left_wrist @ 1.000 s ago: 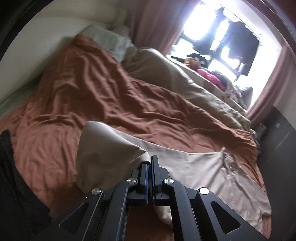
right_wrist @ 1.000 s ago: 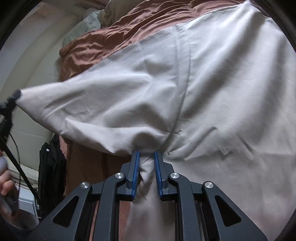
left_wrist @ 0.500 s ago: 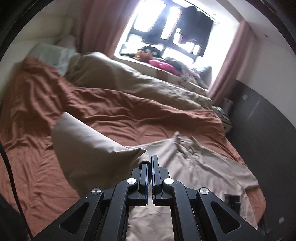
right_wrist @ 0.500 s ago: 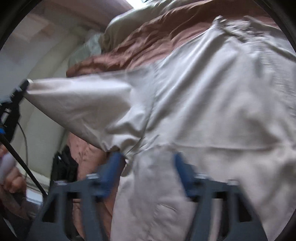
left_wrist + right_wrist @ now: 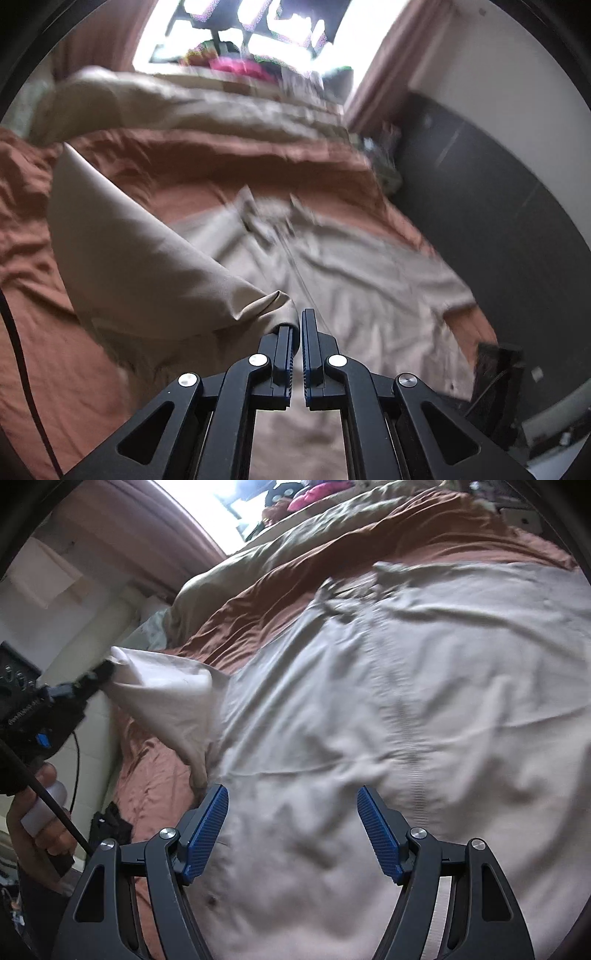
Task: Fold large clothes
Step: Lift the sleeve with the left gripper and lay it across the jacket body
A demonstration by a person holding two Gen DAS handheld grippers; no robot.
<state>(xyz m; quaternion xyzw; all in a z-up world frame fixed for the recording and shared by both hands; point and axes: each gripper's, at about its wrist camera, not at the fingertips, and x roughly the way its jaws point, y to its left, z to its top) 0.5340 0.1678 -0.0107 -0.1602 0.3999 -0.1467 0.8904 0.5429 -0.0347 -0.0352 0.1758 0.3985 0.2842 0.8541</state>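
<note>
Released by the right gripper (image 5: 291, 830), whose jaws gripped a fold a second ago and have just been opening, the beige shirt (image 5: 388, 709) now lies loose beneath them.

Blue-padded fingers (image 5: 207, 830) of the right gripper stand wide apart above the cloth, with nothing pressed between them. The left gripper (image 5: 298, 325) is clamped narrow on a sleeve corner (image 5: 266, 302), lifting that part off the rust-brown bedspread (image 5: 192, 166) while the rest of the shirt lies spread flat across the bed. In the right wrist view, a hand (image 5: 40, 823) grips the left gripper's handle at the left edge. Rumpled tan bedding (image 5: 184, 107) lies beyond, under a bright window (image 5: 258, 33).
</note>
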